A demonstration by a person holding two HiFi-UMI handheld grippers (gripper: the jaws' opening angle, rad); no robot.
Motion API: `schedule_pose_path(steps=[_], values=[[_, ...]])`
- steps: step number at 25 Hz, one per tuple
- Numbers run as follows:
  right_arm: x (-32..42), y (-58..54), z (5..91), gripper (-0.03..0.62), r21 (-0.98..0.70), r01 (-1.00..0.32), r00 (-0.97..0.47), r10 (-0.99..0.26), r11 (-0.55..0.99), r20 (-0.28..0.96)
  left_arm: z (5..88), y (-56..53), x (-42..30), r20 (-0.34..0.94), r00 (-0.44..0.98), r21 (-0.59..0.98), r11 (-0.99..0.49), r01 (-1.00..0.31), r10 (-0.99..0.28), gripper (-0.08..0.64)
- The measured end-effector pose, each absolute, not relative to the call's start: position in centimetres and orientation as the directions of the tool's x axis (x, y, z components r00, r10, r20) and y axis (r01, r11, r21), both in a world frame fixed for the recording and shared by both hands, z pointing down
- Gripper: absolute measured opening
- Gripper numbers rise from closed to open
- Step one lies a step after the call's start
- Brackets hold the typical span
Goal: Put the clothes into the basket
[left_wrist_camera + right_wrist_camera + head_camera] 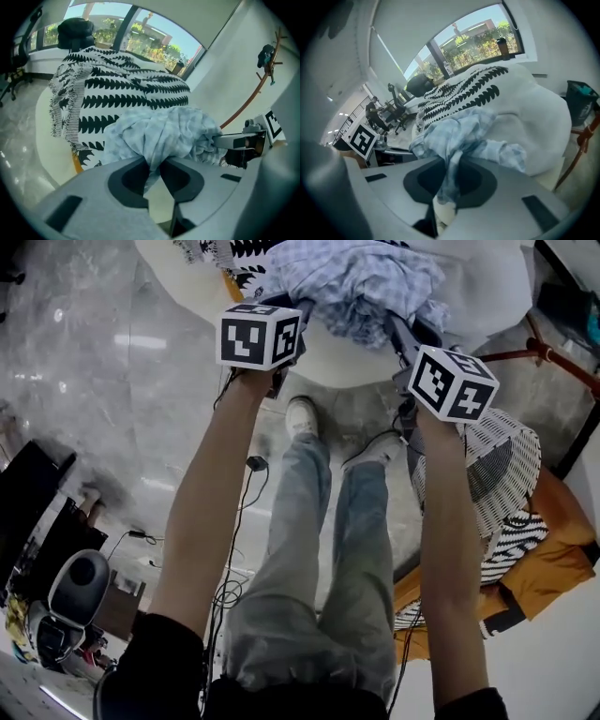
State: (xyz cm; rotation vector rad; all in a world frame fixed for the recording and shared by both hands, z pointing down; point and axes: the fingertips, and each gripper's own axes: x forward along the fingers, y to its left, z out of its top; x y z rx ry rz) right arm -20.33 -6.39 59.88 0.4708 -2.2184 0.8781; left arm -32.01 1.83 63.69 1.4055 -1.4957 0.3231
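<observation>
Bare forearms in dark sleeves reach forward over the person's grey trousers (pixel 309 596) and white shoes (pixel 302 415), which stand on a glossy marble floor (pixel 94 381). Ahead of the feet rises a big pale rounded surface (pixel 352 357); whether it is a seat or a table cannot be told. Over its top is draped a black-and-white patterned cloth (pixel 126 89), and in front of that cloth hangs a light blue checked shirt (pixel 361 287), bunched and lifted clear of the floor. A white woven basket (pixel 506 474) sits low at the right, well apart from the shirt and partly hidden by the right forearm. Orange fabric (pixel 553 559) and a striped cloth (pixel 516 540) lie against its near side; it is not clear whether they are inside it. The left gripper (pixel 152 166) has its jaws drawn nearly together, pinching a fold of the shirt between the dark pads. The right gripper (pixel 450 173) is likewise clamped on a hanging strip of the same shirt at its other side. From above, the marker cubes and the bunched fabric cover both sets of jaws. A reddish wooden stand (pixel 553 357) leans near the wall beyond the basket, a black office chair (pixel 80 582) stands far left, and thin cables (pixel 234 587) trail on the floor beside the left leg.
</observation>
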Motion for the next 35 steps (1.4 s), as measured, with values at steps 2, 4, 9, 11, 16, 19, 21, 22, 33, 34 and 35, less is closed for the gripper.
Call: schedule_pose_path(steps=[2,4,9,11,16,19,21,22,33,34,35], values=[[-19.5,-6.1,58.0,0.055,-0.466,-0.549,-0.712,-0.096,0.694,0.695,62.1,2.4,-31.4,0.781,0.181,0.42,0.288,-0.86,-0.598,0.069],[-18.4,-6.0,55.9,0.055,-0.477,-0.553,-0.729,-0.12,0.683,0.674,60.1,2.8,-30.4,0.769,0.172,0.421,0.287,-0.861,-0.615,0.069],[-15.1,-6.2,51.1,0.055,-0.496,-0.554,-0.764,-0.171,0.668,0.623,54.9,3.2,-27.9,0.751,0.142,0.396,0.268,-0.878,-0.645,0.069],[-13.3,-6.3,49.2,0.055,-0.497,-0.554,-0.773,-0.19,0.668,0.605,52.8,3.1,-26.5,0.74,0.137,0.389,0.253,-0.886,-0.658,0.069],[-9.5,-6.2,44.7,0.055,-0.496,-0.558,-0.79,-0.241,0.665,0.564,47.7,2.9,-23.6,0.718,0.121,0.372,0.231,-0.899,-0.686,0.069],[-6.3,-6.2,42.4,0.055,-0.493,-0.57,-0.791,-0.276,0.658,0.546,44.8,2.1,-20.4,0.704,0.13,0.357,0.189,-0.915,-0.698,0.071],[-3.5,-6.6,40.9,0.055,-0.488,-0.587,-0.785,-0.309,0.646,0.536,43.2,1.1,-18.0,0.691,0.145,0.351,0.154,-0.924,-0.708,0.071],[-2.1,-6.9,40.2,0.055,-0.487,-0.599,-0.781,-0.327,0.636,0.532,42.5,0.7,-16.7,0.686,0.154,0.349,0.136,-0.927,-0.711,0.07],[18.3,-6.2,38.6,0.055,-0.455,-0.773,-0.634,-0.556,0.442,0.537,39.1,-4.2,2.2,0.644,0.383,0.35,-0.19,-0.917,-0.662,0.071],[20.2,-5.7,39.0,0.055,-0.455,-0.789,-0.614,-0.571,0.413,0.545,39.3,-4.3,4.0,0.647,0.403,0.348,-0.22,-0.911,-0.648,0.071],[22.1,-5.0,39.5,0.055,-0.455,-0.805,-0.591,-0.587,0.381,0.553,39.5,-4.4,5.9,0.65,0.426,0.348,-0.252,-0.903,-0.63,0.071]])
